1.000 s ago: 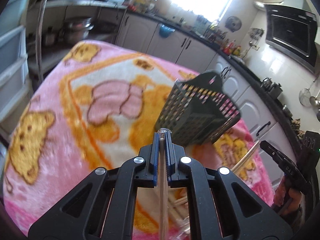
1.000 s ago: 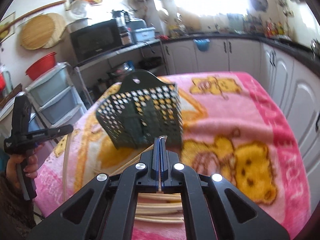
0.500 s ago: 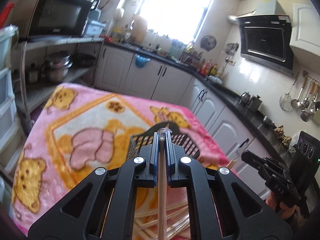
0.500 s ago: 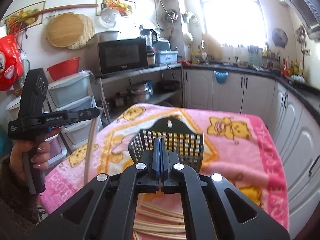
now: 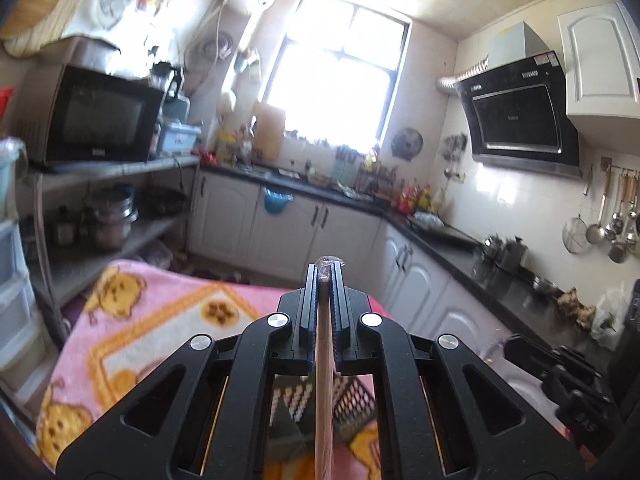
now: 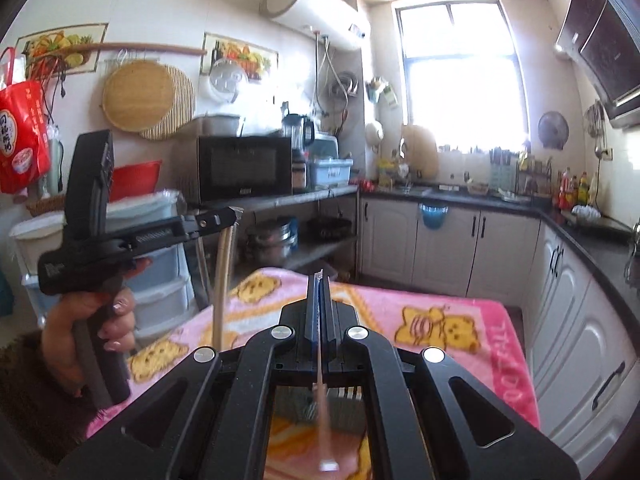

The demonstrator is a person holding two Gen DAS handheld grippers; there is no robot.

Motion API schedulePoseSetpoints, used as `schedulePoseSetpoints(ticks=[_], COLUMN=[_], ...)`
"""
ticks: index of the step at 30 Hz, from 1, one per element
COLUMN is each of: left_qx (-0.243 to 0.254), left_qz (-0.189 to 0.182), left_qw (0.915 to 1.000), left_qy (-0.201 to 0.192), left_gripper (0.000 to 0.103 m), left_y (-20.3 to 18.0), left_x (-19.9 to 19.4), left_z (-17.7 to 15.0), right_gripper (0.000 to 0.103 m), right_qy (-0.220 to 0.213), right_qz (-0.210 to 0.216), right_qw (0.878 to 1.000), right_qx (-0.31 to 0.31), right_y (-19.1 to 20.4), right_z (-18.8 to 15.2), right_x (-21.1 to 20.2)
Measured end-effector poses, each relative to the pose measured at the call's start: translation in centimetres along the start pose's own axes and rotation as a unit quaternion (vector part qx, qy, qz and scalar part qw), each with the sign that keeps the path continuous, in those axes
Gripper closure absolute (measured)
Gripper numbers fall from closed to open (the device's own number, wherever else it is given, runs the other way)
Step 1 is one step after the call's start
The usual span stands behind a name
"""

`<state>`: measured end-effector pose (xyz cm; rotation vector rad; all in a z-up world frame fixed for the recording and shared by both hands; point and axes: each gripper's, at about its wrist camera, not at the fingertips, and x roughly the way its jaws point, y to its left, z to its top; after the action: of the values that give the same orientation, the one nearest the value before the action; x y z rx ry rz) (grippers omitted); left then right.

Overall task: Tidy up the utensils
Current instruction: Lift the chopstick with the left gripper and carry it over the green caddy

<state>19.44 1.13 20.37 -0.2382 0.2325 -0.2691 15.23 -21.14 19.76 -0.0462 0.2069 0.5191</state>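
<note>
- Your left gripper (image 5: 325,270) has its jaws clamped on a wooden chopstick (image 5: 323,380) in a clear wrapper; the stick runs back from the jaw tips and hangs down below them
- In the right wrist view that same chopstick (image 6: 222,276) hangs nearly straight down from the left gripper's (image 6: 236,214) tip, its lower end hidden behind your right gripper's body
- Your left hand (image 6: 86,330) wraps the black handle, off to the left of the right jaws
- Your right gripper (image 6: 319,280) has its jaws pressed together on a thin clear wrapper (image 6: 323,412); the wrapper trails down beneath the jaws, blurred, and you cannot tell what is inside it
- The dark perforated utensil basket (image 5: 352,404) sits below and behind the left jaw tips, seen only through the gaps in the gripper frame
- The same basket (image 6: 296,406) shows under the right jaws, mostly hidden by the frame
- The basket stands on the pink bear-print blanket (image 5: 160,320), which spreads out beneath and ahead of both sets of jaws
- Your right gripper's (image 5: 560,376) black body appears low and to the right of the left jaws, blurred
</note>
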Motion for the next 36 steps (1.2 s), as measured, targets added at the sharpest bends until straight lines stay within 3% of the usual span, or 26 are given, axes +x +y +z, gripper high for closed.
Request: schedulePoseSetpoints(ticks=[7,19,28,36], left_qx=[0.004,0.047,0.056,0.044], left_qz=[0.028,0.073,0.073,0.062], left_qw=[0.9991,0.9944,0.9940,0.9963], left_qy=[-0.033,-0.060,-0.060,-0.039], left_gripper=[0.100,0.100,0.100,0.100], left_y=[-0.3,-0.6,0.4,1.6], left_x=[2.3,5.5,6.4,7.3], left_z=[2.0,1.1,-0.7,-2.7], right_gripper=[0.102,0.102,0.102,0.102], right_qy=[-0.031,-0.035,-0.025,0.011], right_qz=[0.006,-0.024,-0.015,-0.021], right_qw=[1.000,0.999,1.000,1.000], right_qx=[-0.002,0.003,0.006,0.007], right_y=[-1.1,-3.4,-3.9,-3.4], right_z=[2.9,4.8,3.0,0.3], right_x=[1.5,5.9,8.2,10.0])
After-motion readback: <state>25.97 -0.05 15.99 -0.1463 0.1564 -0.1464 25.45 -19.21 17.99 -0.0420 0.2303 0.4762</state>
